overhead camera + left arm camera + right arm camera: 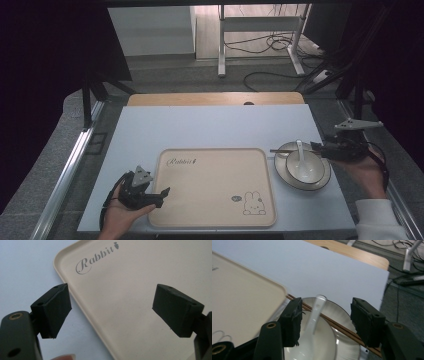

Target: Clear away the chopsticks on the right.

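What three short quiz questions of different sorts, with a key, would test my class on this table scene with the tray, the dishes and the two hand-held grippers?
1. True or false: the white spoon lies flat on the beige tray.
2. Multiple choice: the chopsticks rest A) across the plate B) on the tray C) on the floor.
3. Fill in: the right hand-held gripper has its jaws on either side of the ____ without pressing it; the left hand-held gripper stands open over the tray's edge.

Key: 1 false, it sits in the bowl; 2 A; 3 spoon.
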A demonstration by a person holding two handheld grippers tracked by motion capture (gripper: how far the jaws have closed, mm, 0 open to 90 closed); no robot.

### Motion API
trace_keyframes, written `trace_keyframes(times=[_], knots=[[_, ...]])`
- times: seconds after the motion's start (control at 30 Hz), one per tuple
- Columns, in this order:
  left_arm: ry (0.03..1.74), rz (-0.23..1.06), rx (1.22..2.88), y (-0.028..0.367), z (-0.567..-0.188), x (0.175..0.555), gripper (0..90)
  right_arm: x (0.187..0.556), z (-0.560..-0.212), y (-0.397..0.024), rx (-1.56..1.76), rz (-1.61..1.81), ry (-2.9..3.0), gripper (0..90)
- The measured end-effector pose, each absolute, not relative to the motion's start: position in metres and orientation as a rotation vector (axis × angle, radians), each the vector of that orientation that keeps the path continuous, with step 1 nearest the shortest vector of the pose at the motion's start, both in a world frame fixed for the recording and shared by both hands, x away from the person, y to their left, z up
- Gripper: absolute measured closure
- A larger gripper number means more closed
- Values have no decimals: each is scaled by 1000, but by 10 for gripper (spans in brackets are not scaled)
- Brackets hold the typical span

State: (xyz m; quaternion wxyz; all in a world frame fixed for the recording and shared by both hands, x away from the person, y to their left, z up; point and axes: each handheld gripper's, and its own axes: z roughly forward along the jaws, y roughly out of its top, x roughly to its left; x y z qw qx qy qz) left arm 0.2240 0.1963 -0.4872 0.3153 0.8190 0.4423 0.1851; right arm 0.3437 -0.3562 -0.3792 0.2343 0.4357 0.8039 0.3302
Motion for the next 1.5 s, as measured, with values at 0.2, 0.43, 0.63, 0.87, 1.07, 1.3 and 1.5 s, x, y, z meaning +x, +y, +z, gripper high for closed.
trace_keyframes(times=[0.2, 0.43, 0.63, 0.87, 1.07, 1.3, 1.5], knots=[[1164, 490, 2166, 197, -486, 223, 150, 354, -391, -372, 1291, 775, 2188, 464], [1169, 491, 2163, 200, -487, 224, 149, 367, -400, -388, 1353, 687, 2197, 512], [1175, 488, 2169, 200, -488, 226, 149, 387, -416, -399, 1376, 569, 2246, 581], [1182, 493, 2173, 200, -489, 225, 149, 402, -429, -400, 1357, 490, 2287, 667], [1201, 491, 2157, 202, -489, 224, 149, 419, -435, -405, 1377, 483, 2324, 876], [1205, 492, 2161, 202, -490, 224, 150, 430, -451, -409, 1404, 445, 2350, 893], [1205, 489, 2160, 202, -490, 223, 152, 430, -459, -414, 1406, 407, 2370, 894]])
